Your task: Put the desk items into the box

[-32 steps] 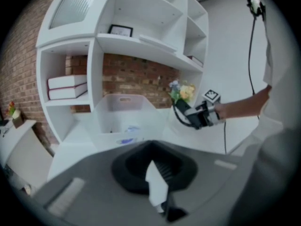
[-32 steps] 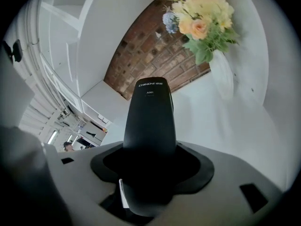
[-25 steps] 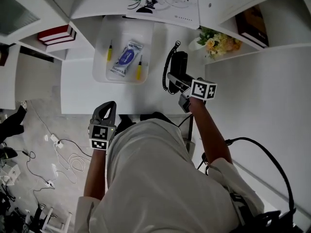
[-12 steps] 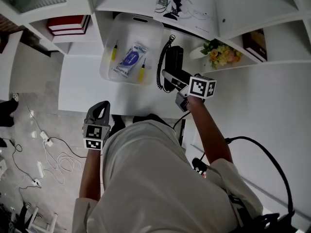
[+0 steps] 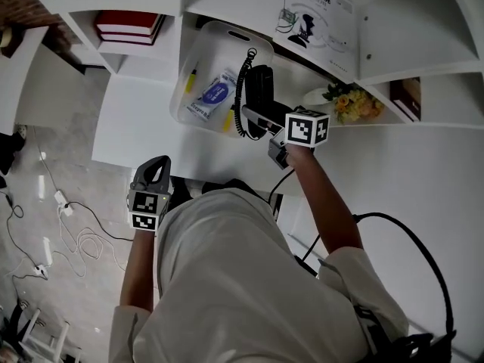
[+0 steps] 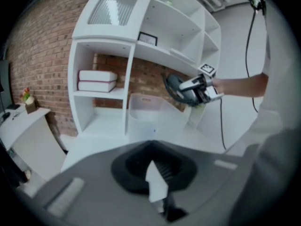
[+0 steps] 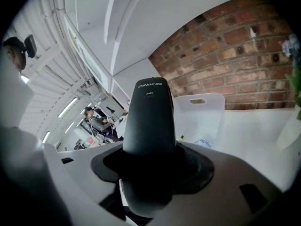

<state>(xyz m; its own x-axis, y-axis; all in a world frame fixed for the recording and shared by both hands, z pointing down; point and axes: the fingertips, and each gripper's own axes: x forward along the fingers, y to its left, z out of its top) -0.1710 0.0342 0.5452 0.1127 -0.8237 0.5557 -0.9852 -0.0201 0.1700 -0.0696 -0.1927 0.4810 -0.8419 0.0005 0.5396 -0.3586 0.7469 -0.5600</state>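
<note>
One black handset (image 5: 259, 89), coiled cord hanging, is clamped in the right gripper's (image 5: 261, 119) fingers and held above the right side of the clear box (image 5: 227, 30). Inside the box lie a blue packet (image 5: 214, 95) and yellow pens (image 5: 191, 82). The left gripper (image 5: 157, 165) hovers at the desk's (image 5: 136, 131) near edge, fingers together, empty.

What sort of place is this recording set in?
Probably a home-office or study corner: a white desk under white shelving with books, a brick wall behind, and a corded phone handset in the right gripper.
</note>
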